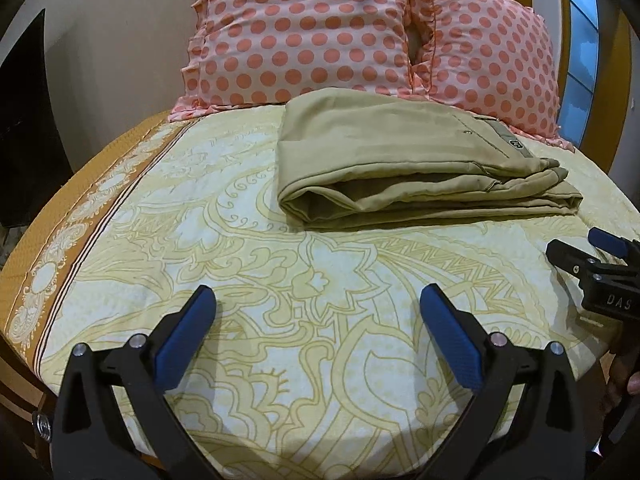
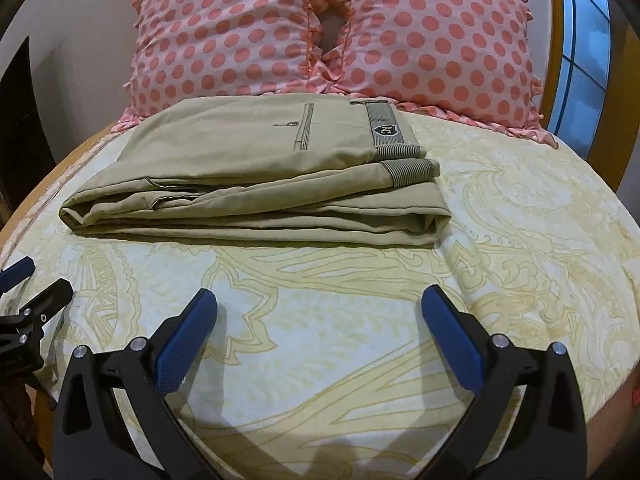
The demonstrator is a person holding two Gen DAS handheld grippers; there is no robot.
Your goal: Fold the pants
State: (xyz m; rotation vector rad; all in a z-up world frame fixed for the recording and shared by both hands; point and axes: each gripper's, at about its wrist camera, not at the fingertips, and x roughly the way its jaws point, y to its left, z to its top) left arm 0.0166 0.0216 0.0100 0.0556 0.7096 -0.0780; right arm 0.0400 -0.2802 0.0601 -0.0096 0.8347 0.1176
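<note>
Khaki pants (image 1: 400,160) lie folded in a flat stack on the bed, waistband with a dark badge on top at the right; they also show in the right wrist view (image 2: 256,184). My left gripper (image 1: 318,300) is open and empty, held over the sheet well short of the pants. My right gripper (image 2: 320,304) is open and empty, also short of the pants. The right gripper shows at the right edge of the left wrist view (image 1: 588,252). The left gripper shows at the left edge of the right wrist view (image 2: 28,284).
The bed has a yellow floral sheet (image 1: 280,320), also in the right wrist view (image 2: 520,240). Two pink polka-dot pillows (image 1: 304,28) (image 2: 436,40) stand behind the pants against the headboard. A window (image 2: 580,52) is at the far right. The bed's left edge (image 1: 44,280) drops off.
</note>
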